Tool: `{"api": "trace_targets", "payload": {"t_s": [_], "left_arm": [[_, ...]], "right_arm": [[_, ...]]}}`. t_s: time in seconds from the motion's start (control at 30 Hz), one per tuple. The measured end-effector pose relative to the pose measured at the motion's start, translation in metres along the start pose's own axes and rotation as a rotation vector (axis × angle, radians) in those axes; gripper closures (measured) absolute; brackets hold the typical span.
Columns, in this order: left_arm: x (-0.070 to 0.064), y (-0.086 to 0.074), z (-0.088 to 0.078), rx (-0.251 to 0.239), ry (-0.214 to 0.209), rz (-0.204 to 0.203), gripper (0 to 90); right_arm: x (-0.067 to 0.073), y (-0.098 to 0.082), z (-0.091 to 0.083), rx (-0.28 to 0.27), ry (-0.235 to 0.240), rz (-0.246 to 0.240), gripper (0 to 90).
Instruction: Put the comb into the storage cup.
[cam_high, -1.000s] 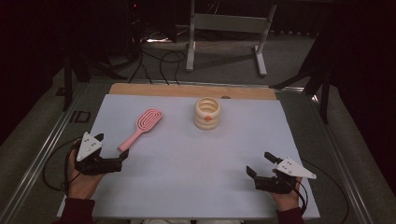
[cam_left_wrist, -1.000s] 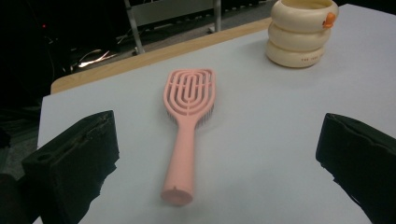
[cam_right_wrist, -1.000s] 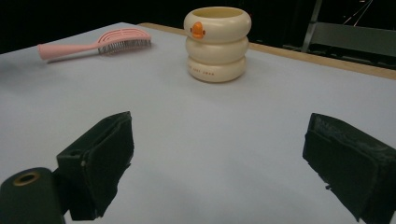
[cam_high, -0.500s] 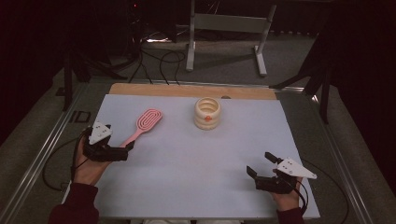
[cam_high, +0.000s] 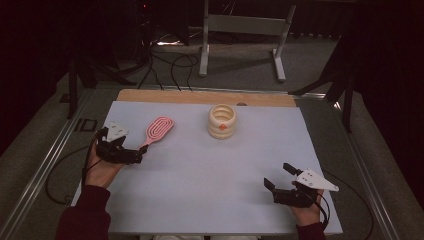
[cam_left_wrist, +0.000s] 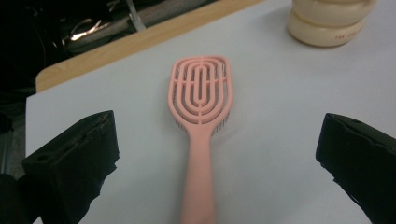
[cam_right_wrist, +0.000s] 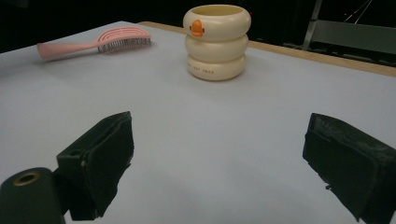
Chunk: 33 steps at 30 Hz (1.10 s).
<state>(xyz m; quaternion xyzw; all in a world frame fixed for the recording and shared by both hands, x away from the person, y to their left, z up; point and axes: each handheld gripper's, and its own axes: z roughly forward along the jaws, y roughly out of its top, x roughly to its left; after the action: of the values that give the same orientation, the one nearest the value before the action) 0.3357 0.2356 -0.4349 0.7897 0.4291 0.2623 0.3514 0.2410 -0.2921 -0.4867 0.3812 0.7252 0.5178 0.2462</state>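
Your left tool (cam_high: 141, 153) has slid up to the handle end of the flat pink plastic vented hairbrush (cam_high: 157, 131), jaws spread wide either side of it, brush lying left of the cream ringed cup (cam_high: 222, 121), so looks like you're lined up to grab.

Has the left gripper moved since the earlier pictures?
Yes. The left gripper has moved forward, up the table, toward the handle of the pink plastic hairbrush, which stays put.
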Motion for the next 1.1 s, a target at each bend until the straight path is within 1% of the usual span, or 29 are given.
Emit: {"api": "trace_targets", "payload": {"t_s": [0.03,0.1,0.17,0.23,0.37,0.4,0.47,0.5,0.57,0.7,0.73,0.83,0.97,1.0,1.03,1.1], "left_arm": [[0.001,0.003,0.005,0.021,-0.001,-0.001,0.2],[0.002,0.006,0.009,0.042,-0.010,-0.001,0.2],[0.003,0.009,0.014,0.067,-0.008,0.010,0.2],[0.003,0.010,0.016,0.075,-0.009,0.006,0.2],[0.005,0.014,0.028,0.122,-0.008,0.020,0.2],[0.005,0.014,0.028,0.122,-0.008,0.020,0.2],[0.007,0.015,0.033,0.136,0.011,0.018,0.2],[0.007,0.015,0.033,0.136,0.011,0.018,0.1],[0.010,0.016,0.040,0.162,0.011,0.008,0.2],[0.010,0.016,0.040,0.162,0.011,0.008,0.1],[0.015,0.018,0.053,0.215,0.007,-0.002,0.1],[0.018,0.017,0.061,0.245,0.003,-0.017,0.3],[0.020,0.017,0.070,0.310,-0.002,-0.023,1.8],[0.020,0.017,0.070,0.310,-0.002,-0.023,2.4],[0.021,0.017,0.074,0.336,0.003,-0.021,2.5],[0.023,0.017,0.077,0.345,-0.005,-0.040,2.8]], "right_arm": [[0.000,0.000,0.000,0.001,0.000,0.000,8.9],[0.000,0.000,0.000,0.000,0.000,0.000,8.9],[0.000,0.000,0.000,0.000,-0.001,0.002,8.8],[0.000,0.000,0.000,0.000,-0.001,0.003,8.8],[-0.001,0.000,0.000,0.001,-0.001,0.002,8.9],[-0.001,0.000,0.000,0.001,-0.001,0.002,8.9],[-0.001,0.000,0.000,0.002,0.000,0.002,8.8],[-0.001,0.000,0.000,0.002,0.000,0.002,8.8],[-0.001,-0.001,0.000,0.002,0.001,0.000,8.9],[-0.001,-0.001,0.001,0.002,0.002,0.000,8.8],[-0.001,-0.001,0.001,0.002,0.002,0.000,8.8],[-0.001,-0.001,0.001,0.006,0.004,0.001,8.9],[-0.001,-0.001,0.001,0.006,0.003,0.002,8.9],[-0.001,-0.001,0.001,0.006,0.003,0.002,8.9],[-0.001,-0.001,0.001,0.006,0.003,0.003,8.9],[-0.002,-0.001,0.001,0.006,0.003,0.005,8.9]]}}
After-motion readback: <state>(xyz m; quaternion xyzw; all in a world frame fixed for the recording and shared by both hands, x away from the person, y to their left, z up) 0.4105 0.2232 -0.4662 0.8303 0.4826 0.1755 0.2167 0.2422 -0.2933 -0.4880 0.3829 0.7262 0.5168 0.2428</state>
